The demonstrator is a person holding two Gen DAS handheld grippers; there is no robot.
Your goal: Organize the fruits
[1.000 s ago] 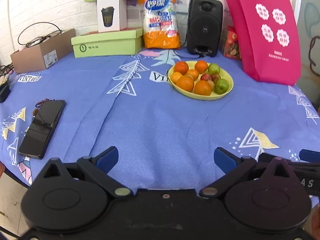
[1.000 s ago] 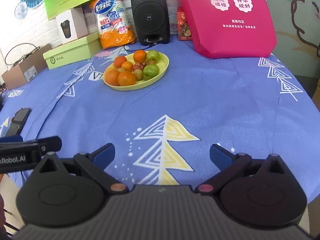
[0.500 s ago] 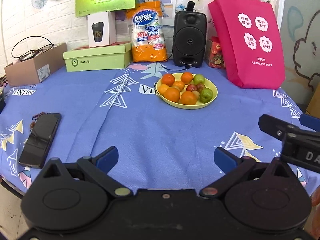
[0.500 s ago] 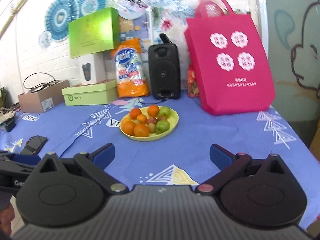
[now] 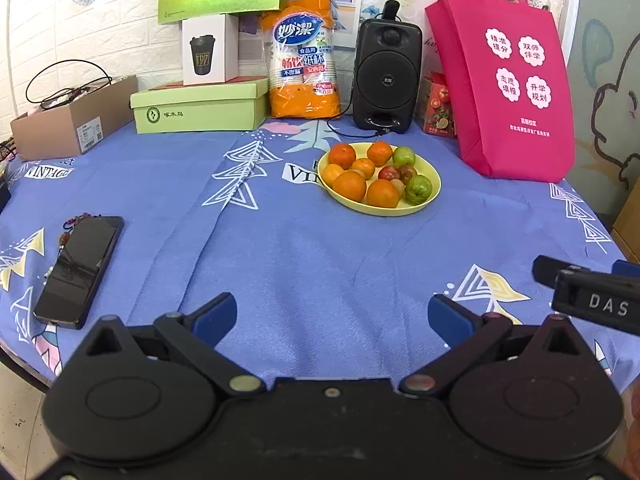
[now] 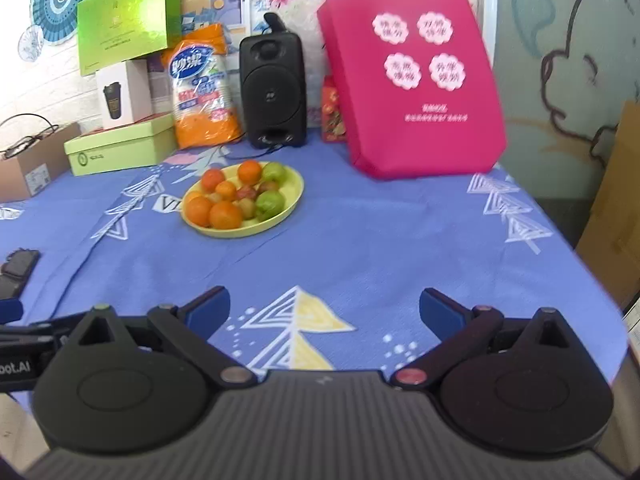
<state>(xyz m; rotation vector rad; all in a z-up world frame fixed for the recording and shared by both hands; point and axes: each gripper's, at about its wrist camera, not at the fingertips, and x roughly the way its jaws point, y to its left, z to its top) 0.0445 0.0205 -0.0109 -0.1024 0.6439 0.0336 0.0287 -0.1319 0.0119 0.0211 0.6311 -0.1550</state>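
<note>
A yellow plate (image 5: 430, 196) stands on the blue tablecloth, piled with several oranges (image 5: 349, 185), green fruits (image 5: 418, 188) and small red ones. It also shows in the right wrist view (image 6: 294, 196). My left gripper (image 5: 332, 314) is open and empty, low over the near cloth, well short of the plate. My right gripper (image 6: 324, 307) is open and empty too, over a yellow triangle print near the front edge. Its side shows in the left wrist view (image 5: 592, 296) at the right.
A black phone (image 5: 80, 268) lies at the near left. At the back stand a cardboard box (image 5: 76, 120), a green box (image 5: 200, 106), a cup pack (image 5: 304, 64), a black speaker (image 5: 386, 76) and a pink bag (image 5: 508, 80).
Both grippers have pulled back and tilted up, then settled; the plate now sits farther off than a second ago. Both stay open and empty.
</note>
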